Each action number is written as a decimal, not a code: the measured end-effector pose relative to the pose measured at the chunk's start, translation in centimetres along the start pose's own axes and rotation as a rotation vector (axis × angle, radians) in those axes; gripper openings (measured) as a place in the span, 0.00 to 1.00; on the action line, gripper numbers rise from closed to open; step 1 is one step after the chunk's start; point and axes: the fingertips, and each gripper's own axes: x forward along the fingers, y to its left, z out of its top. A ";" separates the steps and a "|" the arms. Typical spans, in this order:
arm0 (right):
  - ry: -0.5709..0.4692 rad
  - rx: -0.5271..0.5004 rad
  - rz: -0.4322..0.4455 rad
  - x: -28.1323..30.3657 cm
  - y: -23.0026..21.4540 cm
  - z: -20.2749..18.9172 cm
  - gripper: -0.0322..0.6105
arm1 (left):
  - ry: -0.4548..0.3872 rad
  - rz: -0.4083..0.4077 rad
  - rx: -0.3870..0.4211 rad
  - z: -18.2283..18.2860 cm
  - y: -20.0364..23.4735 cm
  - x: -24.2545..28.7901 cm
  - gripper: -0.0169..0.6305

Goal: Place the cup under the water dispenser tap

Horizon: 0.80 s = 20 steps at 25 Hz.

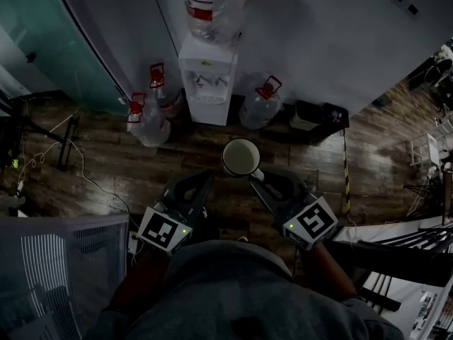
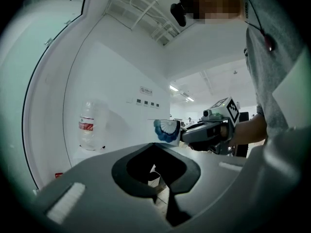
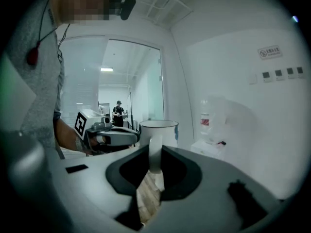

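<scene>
A white water dispenser [image 1: 207, 80] with a clear bottle [image 1: 212, 6] on top stands against the wall ahead. A white cup [image 1: 241, 157] hangs upright in the air short of it, with my right gripper [image 1: 257, 178] shut on its handle. The right gripper view shows the handle [image 3: 155, 152] between the jaws, the cup [image 3: 159, 129] beyond, and the dispenser [image 3: 214, 147] to the right. My left gripper [image 1: 205, 180] is beside the cup, shut and holding nothing. The left gripper view shows the cup's blue pattern [image 2: 167, 131] and the bottle [image 2: 90, 125].
Large water jugs stand on the wooden floor either side of the dispenser [image 1: 150, 117] [image 1: 260, 105]. A black box [image 1: 311, 115] sits to the right by the wall. A glass wall [image 1: 49, 41] runs at the left, a white rack [image 1: 64, 261] lies at lower left, and a person [image 3: 119, 111] stands far off.
</scene>
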 end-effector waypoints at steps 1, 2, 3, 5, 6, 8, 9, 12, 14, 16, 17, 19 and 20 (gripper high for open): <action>0.001 0.003 -0.006 0.8 -0.3 0.0 0.15 | 0.007 -0.005 -0.004 0.0 0.8 0.1 0.04; 0.001 0.002 -0.007 1.7 -0.5 0.2 0.15 | 0.015 -0.010 -0.014 0.1 1.6 0.3 0.04; 0.003 -0.001 -0.009 2.5 -0.7 0.4 0.15 | 0.024 -0.015 -0.030 0.3 2.3 0.5 0.04; 0.008 0.001 -0.018 4.1 -1.1 0.8 0.15 | 0.033 -0.025 -0.054 0.4 3.8 0.6 0.04; 0.010 0.004 -0.024 4.9 -1.3 0.9 0.15 | 0.032 -0.031 -0.059 0.4 4.7 0.7 0.04; 0.017 0.003 -0.038 6.3 -1.4 1.3 0.15 | 0.031 -0.043 -0.067 0.3 6.2 0.6 0.04; 0.018 0.002 -0.047 6.9 -1.5 1.4 0.15 | 0.031 -0.050 -0.070 0.2 6.9 0.6 0.04; 0.018 0.006 -0.066 8.6 -1.9 1.8 0.15 | 0.032 -0.071 -0.073 0.2 8.7 0.7 0.04; 0.020 0.012 -0.075 9.6 -2.1 1.9 0.15 | 0.028 -0.080 -0.079 0.2 9.7 0.7 0.04; 0.019 0.013 -0.081 10.5 -2.3 2.0 0.15 | 0.019 -0.084 -0.078 0.1 10.8 0.7 0.04; 0.018 0.014 -0.083 10.9 -2.5 2.0 0.15 | 0.011 -0.085 -0.071 0.0 11.3 0.8 0.04; 0.018 0.015 -0.087 11.6 -2.9 2.1 0.15 | 0.010 -0.082 -0.078 -0.2 12.2 0.9 0.04; 0.017 0.016 -0.088 11.8 -3.1 2.2 0.15 | 0.020 -0.078 -0.092 -0.4 12.5 1.0 0.04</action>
